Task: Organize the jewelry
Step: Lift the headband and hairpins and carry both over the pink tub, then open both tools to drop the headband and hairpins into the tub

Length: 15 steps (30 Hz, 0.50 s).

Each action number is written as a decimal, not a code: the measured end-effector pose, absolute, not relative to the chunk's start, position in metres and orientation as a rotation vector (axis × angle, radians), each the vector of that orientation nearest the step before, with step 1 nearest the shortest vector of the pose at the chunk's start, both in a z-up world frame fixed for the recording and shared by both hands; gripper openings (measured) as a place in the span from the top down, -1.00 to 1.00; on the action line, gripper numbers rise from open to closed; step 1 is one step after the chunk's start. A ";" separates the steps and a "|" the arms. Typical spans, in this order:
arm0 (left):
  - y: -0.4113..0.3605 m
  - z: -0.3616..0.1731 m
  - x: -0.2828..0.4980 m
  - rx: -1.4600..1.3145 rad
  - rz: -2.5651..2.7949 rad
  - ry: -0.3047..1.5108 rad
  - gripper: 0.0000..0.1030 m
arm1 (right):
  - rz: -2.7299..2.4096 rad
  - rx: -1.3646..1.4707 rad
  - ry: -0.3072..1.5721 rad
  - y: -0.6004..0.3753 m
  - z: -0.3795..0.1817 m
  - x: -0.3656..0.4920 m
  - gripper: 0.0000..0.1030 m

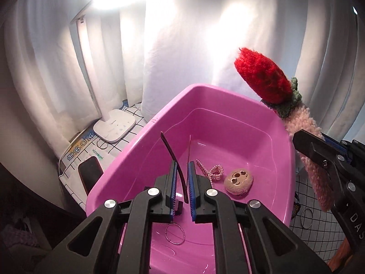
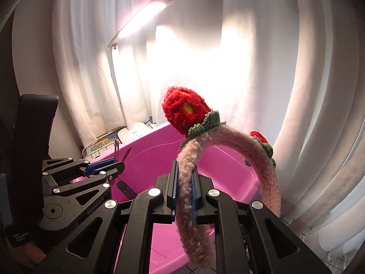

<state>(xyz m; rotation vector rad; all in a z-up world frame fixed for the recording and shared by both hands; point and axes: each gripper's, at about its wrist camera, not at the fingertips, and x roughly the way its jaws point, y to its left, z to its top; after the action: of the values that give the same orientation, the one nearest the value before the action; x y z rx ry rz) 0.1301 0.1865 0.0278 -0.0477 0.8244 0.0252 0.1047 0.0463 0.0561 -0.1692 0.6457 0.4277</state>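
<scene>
1. The left claw [image 1: 181, 182] was seen pinched on a thin dark-red headband [image 1: 171, 154], held low on one of its arms. The band rose upright between the blue pads, its tip above the pink plastic tub [image 1: 281, 155].
2. The right claw [image 2: 184, 189] was pressed together on a fuzzy pink headband [image 2: 269, 175], gripped near one end – the arch curved up and away to the right, so that the red knitted strawberry [image 2: 184, 111] with its green leaves stood high over the tub's far rim.
3. Both bands were judged to be held by their ends so that the bulky parts hung free of the pads and could be lowered into the tub first.
4. Already inside the tub lay a pearl hair clip [image 1: 212, 171], a round plush clip with a cartoon face [image 1: 238, 181] and a thin metal ring [image 1: 175, 234]; these were bunched toward the near half, and the far half of the floor was left bare.
5. A second metal ring [image 1: 306, 218] was still out on the checked worktop cloth [image 1: 319, 223], just right of the tub.
6. Room for moving – the tub's mouth was wide and open from above, but its walls were steep. A white desk lamp [image 1: 115, 125] stood close to the left rim, a phone [image 1: 90, 174] lay near it, and curtains [image 2: 319, 91] hung just behind.
7. The two claws were close side by side, so a clash between them was judged the likeliest trouble.
</scene>
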 end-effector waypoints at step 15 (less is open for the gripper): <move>0.220 -0.018 0.176 -0.112 0.045 1.029 0.53 | 0.414 -0.206 0.872 0.088 0.010 0.164 0.62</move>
<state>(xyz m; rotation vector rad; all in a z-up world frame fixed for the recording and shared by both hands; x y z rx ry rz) 0.1760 0.2204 -0.0180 -0.1120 1.0285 0.0450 0.1644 0.0875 0.0105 -0.2060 0.8724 0.4135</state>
